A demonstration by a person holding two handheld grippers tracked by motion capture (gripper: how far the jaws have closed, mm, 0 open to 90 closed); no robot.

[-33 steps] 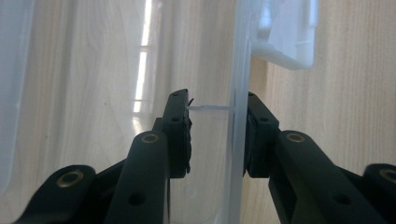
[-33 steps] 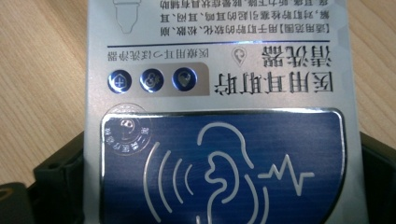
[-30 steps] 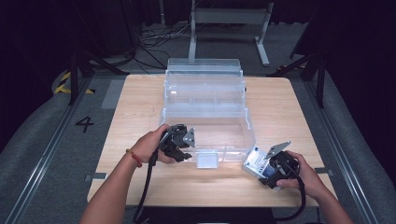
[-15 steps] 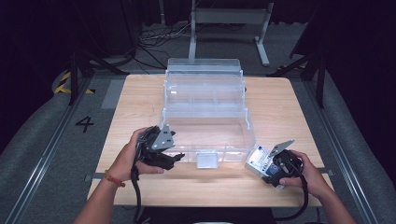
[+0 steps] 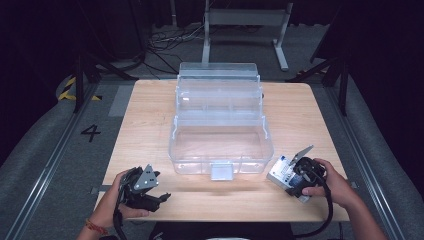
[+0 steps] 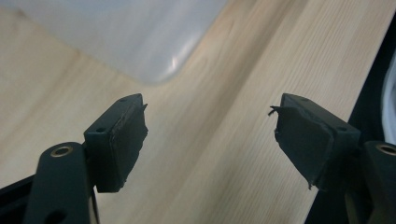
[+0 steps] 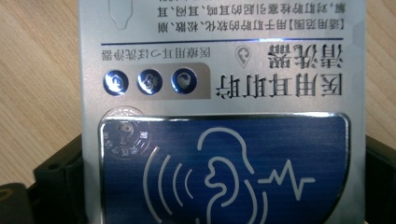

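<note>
standing on a wooden table [image 5: 150,115], clear box [image 5: 220,135], dark room

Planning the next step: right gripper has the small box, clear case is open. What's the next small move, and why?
Probably lift the box in the right gripper up and over the case's front wall, toward the bottom tray. The box sits between the jaws at the table's near right edge, the case stands open, and the left gripper is open, holding nothing, away from the case.

I see the open organizer box [image 5: 220,131] mid-counter [image 5: 145,125]; left tool [image 5: 157,196] front-left, right tool [image 5: 290,172] with carton [image 5: 284,176] front-right.
</note>
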